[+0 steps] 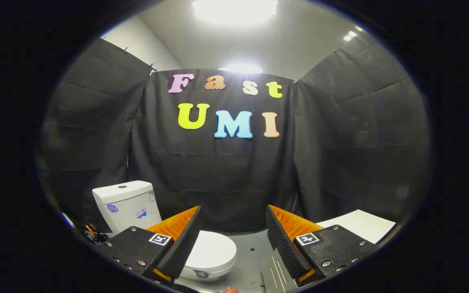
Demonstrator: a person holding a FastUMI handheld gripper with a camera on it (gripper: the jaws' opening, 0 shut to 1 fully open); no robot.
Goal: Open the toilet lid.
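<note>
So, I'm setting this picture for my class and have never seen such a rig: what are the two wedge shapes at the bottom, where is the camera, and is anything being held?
The camera rides on a hand-held gripper and looks forward along its two fingers; those are the wedges. They stand apart with nothing between them, so nothing is held. Just beyond the left finger is a toilet: its lid is down, and its tank stands behind. A flat white board lies beyond the right finger. The floor is grey.
</note>
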